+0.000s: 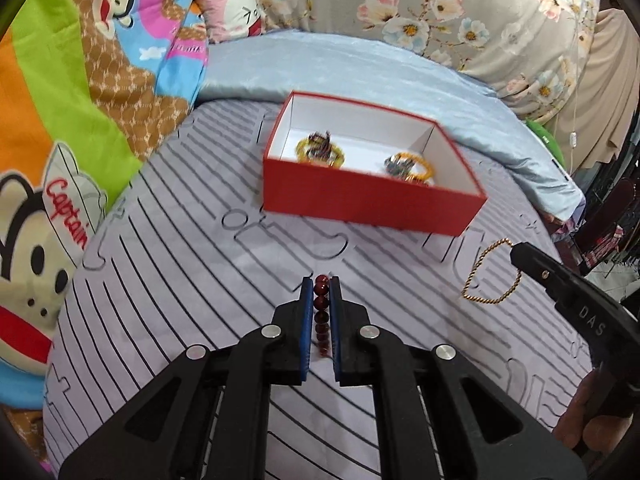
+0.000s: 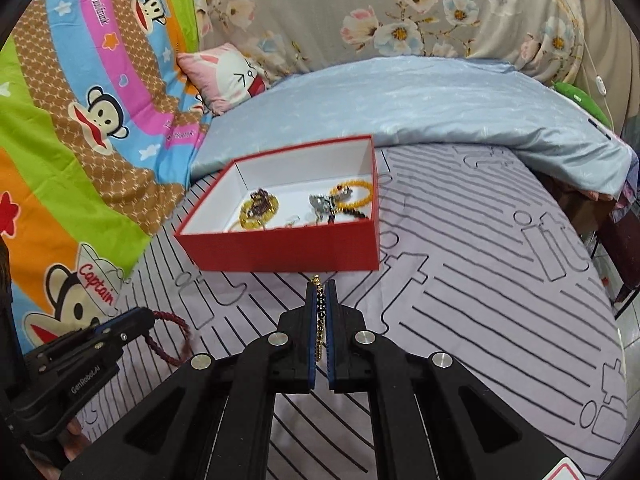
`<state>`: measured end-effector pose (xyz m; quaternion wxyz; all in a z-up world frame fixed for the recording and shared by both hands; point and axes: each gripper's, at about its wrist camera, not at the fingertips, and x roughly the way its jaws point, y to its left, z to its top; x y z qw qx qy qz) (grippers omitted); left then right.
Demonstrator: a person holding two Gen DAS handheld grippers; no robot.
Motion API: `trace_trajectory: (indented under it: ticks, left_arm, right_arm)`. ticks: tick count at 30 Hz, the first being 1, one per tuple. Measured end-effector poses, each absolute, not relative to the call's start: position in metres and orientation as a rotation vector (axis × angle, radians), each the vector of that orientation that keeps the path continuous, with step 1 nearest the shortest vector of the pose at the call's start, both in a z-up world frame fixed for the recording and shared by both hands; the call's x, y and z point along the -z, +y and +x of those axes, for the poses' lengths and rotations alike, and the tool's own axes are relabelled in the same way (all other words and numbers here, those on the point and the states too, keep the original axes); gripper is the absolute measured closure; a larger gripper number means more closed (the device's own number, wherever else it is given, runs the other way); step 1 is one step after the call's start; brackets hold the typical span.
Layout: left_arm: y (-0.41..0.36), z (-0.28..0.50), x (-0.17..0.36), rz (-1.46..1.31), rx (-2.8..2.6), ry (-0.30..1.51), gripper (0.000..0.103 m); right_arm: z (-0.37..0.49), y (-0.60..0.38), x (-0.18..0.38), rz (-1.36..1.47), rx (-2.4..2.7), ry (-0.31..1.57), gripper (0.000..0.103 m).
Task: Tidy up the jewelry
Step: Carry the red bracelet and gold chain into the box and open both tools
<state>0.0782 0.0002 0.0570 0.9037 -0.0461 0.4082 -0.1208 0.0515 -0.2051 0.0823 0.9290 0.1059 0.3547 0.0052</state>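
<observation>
Across the striped bedsheet (image 1: 168, 320), backed by a pale blue quilt (image 1: 360, 68) and a cartoon-print blanket (image 1: 60, 120), lies the working field. Beyond both my grippers, toward the far side, stands the red box (image 1: 360, 200), open-topped and white inside, its long axis running left to right.

Contents of the box: a yellow bead bracelet (image 2: 260, 206) with a dark piece lying on it at the left, a second yellow bead bracelet (image 2: 354, 196) at the right, and between them a small silver-grey piece (image 2: 320, 204) whose kind I cannot tell.

My right gripper (image 2: 320, 284) is pinched shut on a gold chain bracelet (image 1: 492, 276), whose loop hangs free below the tips in the left wrist view. The box's near wall lies just ahead of these tips, so I judge this hand the nearer to it.

My left gripper (image 1: 321, 280) is closed narrowly on a dark red bead bracelet (image 1: 321, 312); the beads run in a line between the blue pads, along the fingers. From the right wrist view its loop dangles clear of the sheet.

The coming move, as I judge it, turns on one relation: the box lies forward and slightly right of the left gripper, straight ahead of the right one, and each bracelet must clear the near wall before release.
</observation>
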Motion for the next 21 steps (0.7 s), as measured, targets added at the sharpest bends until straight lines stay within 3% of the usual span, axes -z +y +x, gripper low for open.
trace_trajectory:
  ticks: [12,21]
  left_arm:
    - [-0.020,0.105,-0.137,-0.052,0.295,0.695,0.096]
    - [-0.047,0.156,-0.166,0.008,0.287,0.632,0.096]
  right_arm:
    - [0.076,-0.198,-0.137,0.163,-0.077,0.628,0.100]
    - [0.138,-0.201,-0.153,0.161,-0.087,0.603,0.100]
